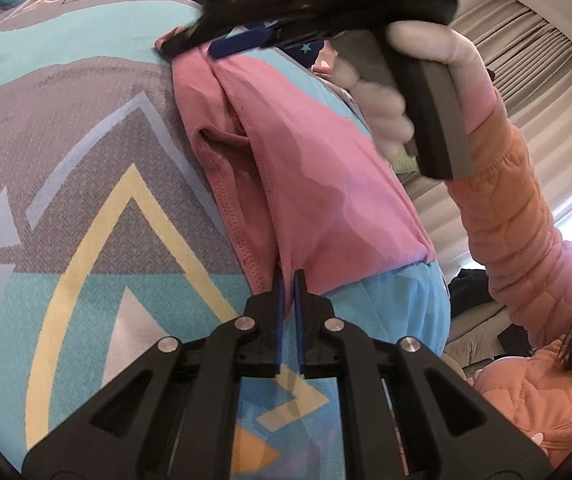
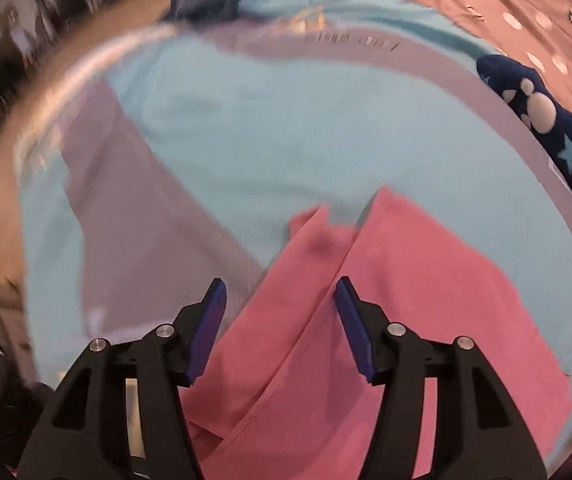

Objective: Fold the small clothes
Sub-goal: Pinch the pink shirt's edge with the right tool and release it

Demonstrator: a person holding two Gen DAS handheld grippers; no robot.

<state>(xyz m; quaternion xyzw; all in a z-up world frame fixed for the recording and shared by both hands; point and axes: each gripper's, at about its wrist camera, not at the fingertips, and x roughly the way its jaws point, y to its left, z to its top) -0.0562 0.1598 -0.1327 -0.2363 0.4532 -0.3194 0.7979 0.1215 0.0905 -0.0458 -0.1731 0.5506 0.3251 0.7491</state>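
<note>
A small pink garment (image 1: 306, 184) lies partly folded on a turquoise and grey patterned blanket (image 1: 85, 160). My left gripper (image 1: 289, 276) is shut on the garment's near edge, with only a thin gap between its blue pads. My right gripper (image 1: 241, 42) hangs over the far end of the garment in the left wrist view. In the right wrist view my right gripper (image 2: 279, 292) is open above the pink garment (image 2: 406, 280), its jaws wide apart and holding nothing.
A navy garment with stars (image 2: 558, 136) lies at the right of the blanket (image 2: 265, 128). A pink polka-dot cloth (image 2: 506, 8) lies beyond it. The person's orange sleeve (image 1: 518, 220) and curtains (image 1: 534, 60) are at the right.
</note>
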